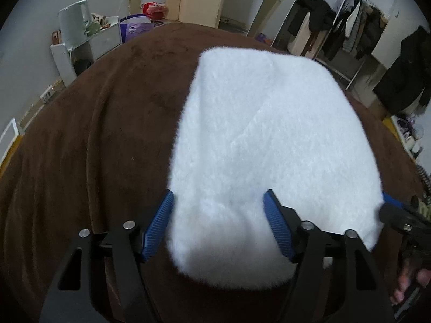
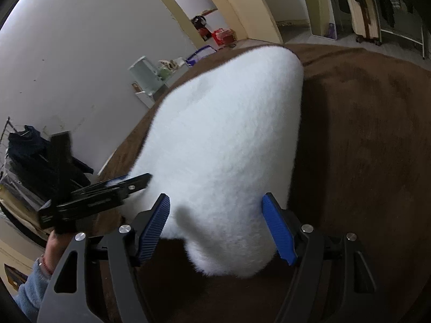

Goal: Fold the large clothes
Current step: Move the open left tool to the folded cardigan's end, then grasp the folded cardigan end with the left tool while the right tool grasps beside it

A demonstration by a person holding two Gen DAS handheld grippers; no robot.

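A white fluffy garment (image 1: 264,140) lies folded into a thick oblong on the brown blanket (image 1: 94,134) that covers the bed. My left gripper (image 1: 219,215) hangs over the garment's near left corner, jaws wide apart; its left pad (image 1: 159,223) is at the garment's edge and its right pad (image 1: 277,228) is over the fleece. In the right wrist view the right gripper (image 2: 216,223) stands open, with the near end of the garment (image 2: 223,148) between its blue pads and neither pad pressing. The left gripper (image 2: 107,191) shows at that view's left, held by a hand (image 2: 56,245).
A clothes rack (image 1: 350,27) with dark coats stands beyond the bed's far right. A white side table (image 1: 64,56) with a pale kettle (image 1: 75,24) and a purple bag (image 1: 134,29) stand at the far left. Dark clothes (image 2: 35,158) are piled to the left.
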